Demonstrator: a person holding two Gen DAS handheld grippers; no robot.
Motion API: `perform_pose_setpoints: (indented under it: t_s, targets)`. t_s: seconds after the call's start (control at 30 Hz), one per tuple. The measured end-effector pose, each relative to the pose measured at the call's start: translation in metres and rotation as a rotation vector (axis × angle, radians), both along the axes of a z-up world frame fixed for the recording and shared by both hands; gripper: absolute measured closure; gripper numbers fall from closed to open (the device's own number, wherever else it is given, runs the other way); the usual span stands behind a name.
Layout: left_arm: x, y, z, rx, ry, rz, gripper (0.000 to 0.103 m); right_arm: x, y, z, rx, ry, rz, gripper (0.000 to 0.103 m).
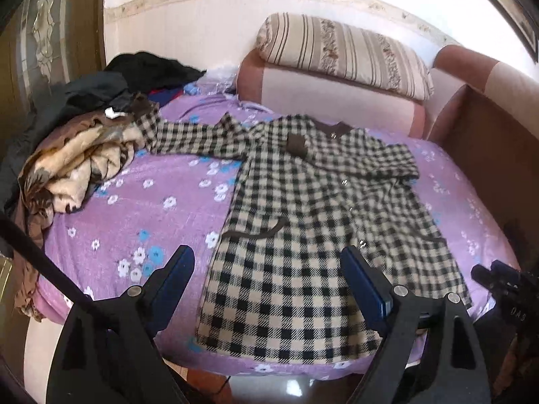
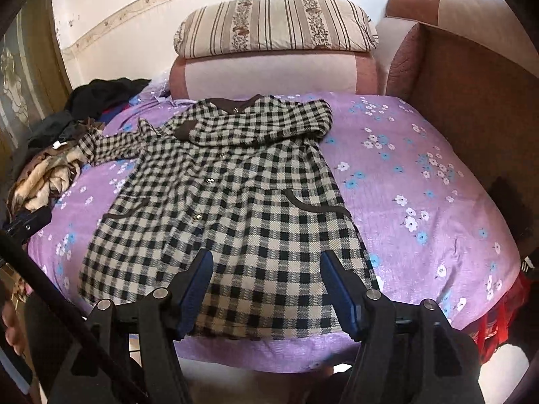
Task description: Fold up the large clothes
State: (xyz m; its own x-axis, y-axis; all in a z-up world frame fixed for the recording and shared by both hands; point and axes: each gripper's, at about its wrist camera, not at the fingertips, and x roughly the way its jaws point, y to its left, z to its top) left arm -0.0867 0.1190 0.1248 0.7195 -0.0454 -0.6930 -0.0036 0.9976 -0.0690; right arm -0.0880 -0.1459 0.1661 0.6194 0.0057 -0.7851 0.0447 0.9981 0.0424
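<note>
A black-and-cream checked coat (image 1: 303,222) lies flat, front up, on the purple flowered bed (image 1: 134,202); it also shows in the right wrist view (image 2: 229,202). Its left sleeve (image 1: 188,138) stretches out toward the clothes pile. Its right sleeve (image 2: 286,121) is folded across the chest. My left gripper (image 1: 269,262) is open and empty, above the coat's hem at the near bed edge. My right gripper (image 2: 266,269) is open and empty, above the hem's right half. The right gripper's tip shows at the left wrist view's right edge (image 1: 498,279).
A pile of clothes and a brown-and-cream blanket (image 1: 81,161) lies on the bed's left side. A striped pillow (image 1: 343,50) rests on the pink headboard (image 1: 330,97). A brown sofa arm (image 2: 471,101) borders the bed's right. Bare purple sheet (image 2: 421,185) lies right of the coat.
</note>
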Motion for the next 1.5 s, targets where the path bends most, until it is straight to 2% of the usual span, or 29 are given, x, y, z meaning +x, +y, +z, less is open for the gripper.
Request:
perform_pose_setpoints:
  t_s: [0.17, 0.33, 0.53, 0.63, 0.73, 0.83, 0.9, 1.0, 1.07, 1.17, 1.37, 1.5]
  targets:
    - [0.008, 0.009, -0.013, 0.041, 0.013, 0.031, 0.016, 0.023, -0.005, -0.021, 0.011, 0.047, -0.001, 0.032]
    - [0.024, 0.013, -0.025, 0.032, 0.047, 0.054, 0.016, 0.037, -0.009, -0.043, 0.045, 0.072, -0.006, 0.032]
    - [0.033, -0.004, -0.036, 0.027, 0.096, -0.005, 0.016, 0.028, -0.025, -0.05, 0.073, 0.08, -0.032, 0.032]
    - [0.05, -0.02, -0.04, 0.025, 0.125, -0.06, 0.016, 0.035, -0.036, -0.05, 0.066, 0.076, -0.048, 0.032]
    - [0.081, -0.023, -0.027, -0.052, 0.123, -0.103, 0.016, 0.061, -0.051, -0.027, 0.065, 0.008, -0.066, 0.032]
    - [0.116, -0.01, -0.008, -0.119, 0.119, -0.069, 0.016, 0.088, -0.075, 0.016, 0.068, -0.097, -0.107, 0.032]
    - [0.134, 0.001, 0.005, -0.144, 0.112, -0.03, 0.016, 0.101, -0.09, 0.044, 0.066, -0.136, -0.136, 0.032]
    - [0.143, 0.015, 0.017, -0.145, 0.088, 0.006, 0.016, 0.107, -0.105, 0.069, 0.029, -0.167, -0.177, 0.032]
    - [0.144, 0.022, 0.023, -0.126, 0.068, 0.021, 0.016, 0.105, -0.109, 0.073, 0.011, -0.164, -0.189, 0.032]
    - [0.145, 0.033, 0.023, -0.108, 0.057, 0.031, 0.016, 0.097, -0.111, 0.066, 0.005, -0.147, -0.194, 0.032]
    - [0.146, 0.037, 0.011, -0.062, 0.071, 0.045, 0.016, 0.094, -0.118, 0.022, 0.038, -0.065, -0.201, 0.032]
    - [0.152, 0.032, 0.003, -0.042, 0.082, 0.047, 0.016, 0.1, -0.111, -0.001, 0.051, -0.042, -0.185, 0.032]
